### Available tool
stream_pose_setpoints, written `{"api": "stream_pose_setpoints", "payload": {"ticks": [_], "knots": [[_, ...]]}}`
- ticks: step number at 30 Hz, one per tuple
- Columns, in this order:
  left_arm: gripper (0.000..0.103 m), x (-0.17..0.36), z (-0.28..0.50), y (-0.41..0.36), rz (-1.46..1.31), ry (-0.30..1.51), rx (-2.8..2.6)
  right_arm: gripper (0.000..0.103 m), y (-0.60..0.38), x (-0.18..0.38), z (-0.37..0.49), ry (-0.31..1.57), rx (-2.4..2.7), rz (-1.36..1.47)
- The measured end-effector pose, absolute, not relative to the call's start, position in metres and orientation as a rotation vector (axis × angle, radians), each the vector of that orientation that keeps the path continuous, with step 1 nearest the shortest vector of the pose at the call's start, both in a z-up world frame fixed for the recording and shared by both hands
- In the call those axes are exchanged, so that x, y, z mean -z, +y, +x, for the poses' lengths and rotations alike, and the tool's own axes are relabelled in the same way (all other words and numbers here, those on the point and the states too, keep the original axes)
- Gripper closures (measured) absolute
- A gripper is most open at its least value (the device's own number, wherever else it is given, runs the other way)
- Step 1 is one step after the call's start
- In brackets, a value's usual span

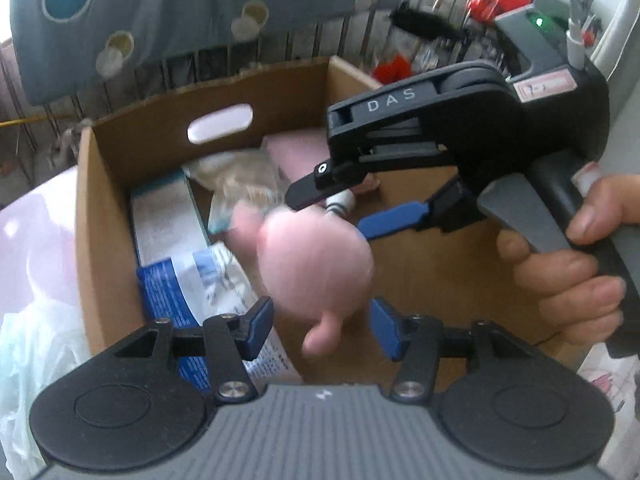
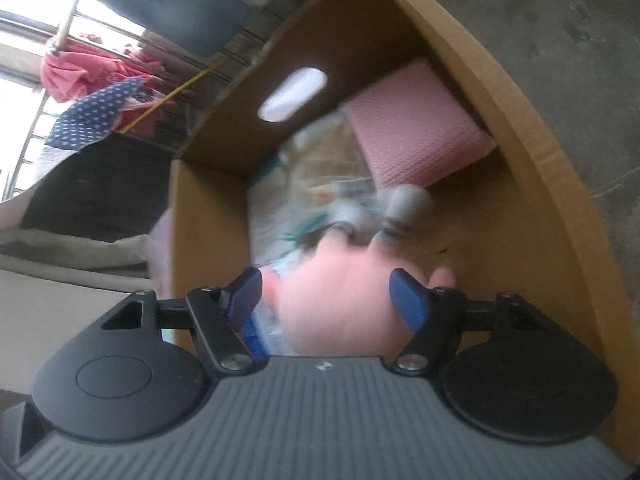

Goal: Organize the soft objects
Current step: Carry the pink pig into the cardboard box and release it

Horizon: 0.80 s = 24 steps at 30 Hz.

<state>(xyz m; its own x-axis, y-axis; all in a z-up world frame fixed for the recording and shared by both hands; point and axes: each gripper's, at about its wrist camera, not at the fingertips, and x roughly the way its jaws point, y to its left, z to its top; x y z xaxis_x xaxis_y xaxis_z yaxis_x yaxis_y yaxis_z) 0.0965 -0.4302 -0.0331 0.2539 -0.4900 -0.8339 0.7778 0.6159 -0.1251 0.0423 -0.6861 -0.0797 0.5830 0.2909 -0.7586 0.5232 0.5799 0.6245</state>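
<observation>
Pink soft toy (image 1: 316, 268): blurred, above the cardboard box (image 1: 100, 216), between both grippers' blue pads.
Right gripper (image 2: 326, 296): fingers spread, toy between them; grip unclear.
Left gripper (image 1: 322, 326): fingers spread, toy ahead.
Box contents: pink sponge (image 2: 416, 136), plastic packets (image 1: 196, 276).

A soft pink plush toy (image 1: 316, 264) is seen above the open brown cardboard box (image 1: 104, 216); inside, a pink padded pouch (image 2: 412, 128) is set in the far right corner, beside what may be crumpled clear plastic bags (image 1: 236, 184).
</observation>
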Motion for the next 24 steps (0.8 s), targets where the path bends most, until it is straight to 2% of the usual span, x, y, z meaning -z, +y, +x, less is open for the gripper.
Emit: {"api": "stream_pose_setpoints", "payload": {"ticks": [4, 11, 15, 24], "knots": [[0.049, 0.041, 0.105, -0.432, 0.353, 0.978, 0.866, 0.033, -0.684, 0.096, 0.044, 0.982, 0.148, 0.995], [0.048, 0.019, 0.107, -0.424, 0.367, 0.931, 0.850, 0.033, -0.678, 0.099, 0.059, 0.984, 0.127, 0.990], [0.047, 0.010, 0.107, -0.412, 0.364, 0.913, 0.835, 0.033, -0.684, 0.083, 0.048, 0.980, 0.155, 1.009], [0.042, -0.020, 0.097, -0.358, 0.265, 0.834, 0.805, 0.031, -0.667, 0.020, 0.019, 0.817, 0.126, 0.986]]}}
